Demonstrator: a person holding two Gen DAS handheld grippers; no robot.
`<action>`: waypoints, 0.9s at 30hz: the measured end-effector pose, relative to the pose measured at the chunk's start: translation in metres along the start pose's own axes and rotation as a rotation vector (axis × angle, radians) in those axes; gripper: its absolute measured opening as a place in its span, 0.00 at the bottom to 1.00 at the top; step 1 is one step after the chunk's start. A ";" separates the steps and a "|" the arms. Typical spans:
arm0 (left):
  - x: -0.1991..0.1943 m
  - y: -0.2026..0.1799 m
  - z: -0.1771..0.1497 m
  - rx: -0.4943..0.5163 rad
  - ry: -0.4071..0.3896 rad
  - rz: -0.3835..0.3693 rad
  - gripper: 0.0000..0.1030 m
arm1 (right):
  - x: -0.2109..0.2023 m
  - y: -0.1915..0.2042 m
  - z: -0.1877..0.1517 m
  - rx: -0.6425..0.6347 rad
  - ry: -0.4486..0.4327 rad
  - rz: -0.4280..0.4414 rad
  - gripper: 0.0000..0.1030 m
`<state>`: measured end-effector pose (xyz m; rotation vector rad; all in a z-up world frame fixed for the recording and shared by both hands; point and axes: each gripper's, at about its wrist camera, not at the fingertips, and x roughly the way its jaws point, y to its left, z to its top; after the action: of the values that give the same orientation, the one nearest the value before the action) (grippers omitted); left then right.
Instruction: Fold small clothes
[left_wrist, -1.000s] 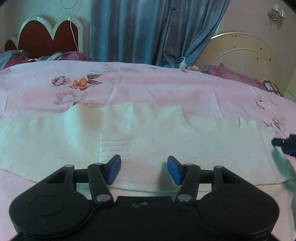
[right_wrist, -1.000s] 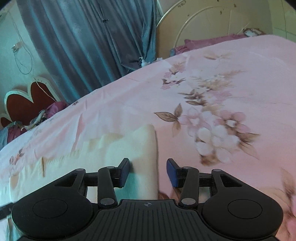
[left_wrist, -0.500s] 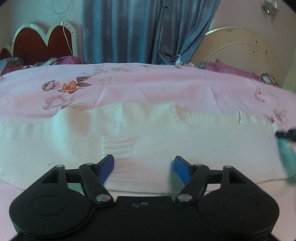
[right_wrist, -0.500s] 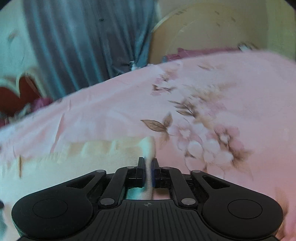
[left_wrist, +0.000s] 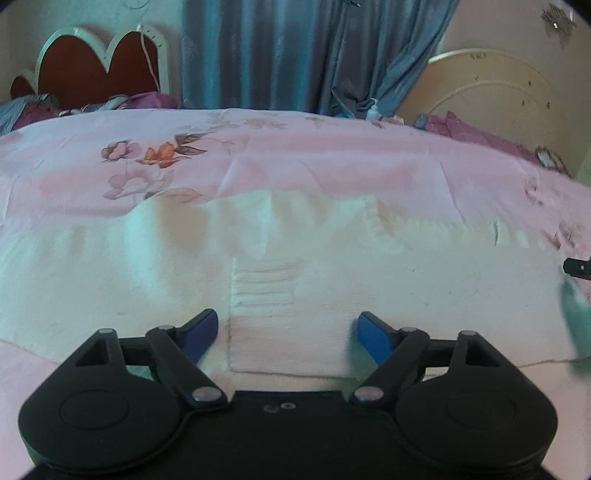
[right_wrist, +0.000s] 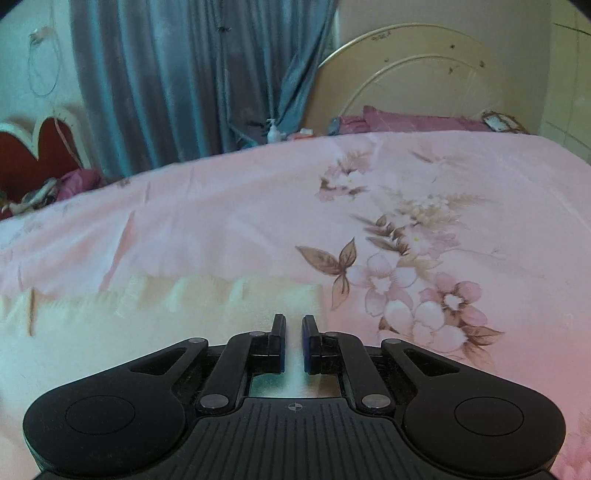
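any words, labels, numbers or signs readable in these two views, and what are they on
No text can be read.
A small dark marking at the top of the cream round headboard: too small and blurred to read.
A crosshair sign, no letters, on the body behind the right tongs.
The white garment, the pink floral bedsheet and the blue curtain show no lettering.

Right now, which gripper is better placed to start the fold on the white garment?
Right. The right gripper is shut on the white garment's end edge; the left gripper is opening over its middle, gripping nothing.
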<state>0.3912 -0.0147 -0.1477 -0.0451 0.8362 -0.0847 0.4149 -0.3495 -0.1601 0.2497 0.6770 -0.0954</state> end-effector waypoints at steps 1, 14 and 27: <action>-0.004 0.003 0.000 -0.016 -0.004 -0.002 0.79 | -0.009 0.005 0.000 -0.007 -0.014 0.022 0.06; -0.061 0.095 -0.016 -0.184 0.004 0.103 0.83 | -0.045 0.109 -0.044 -0.157 0.068 0.252 0.20; -0.088 0.224 -0.028 -0.433 -0.027 0.215 0.83 | -0.059 0.202 -0.061 -0.220 0.036 0.360 0.68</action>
<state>0.3243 0.2159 -0.1180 -0.3614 0.8161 0.3003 0.3664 -0.1387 -0.1291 0.1582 0.6631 0.3271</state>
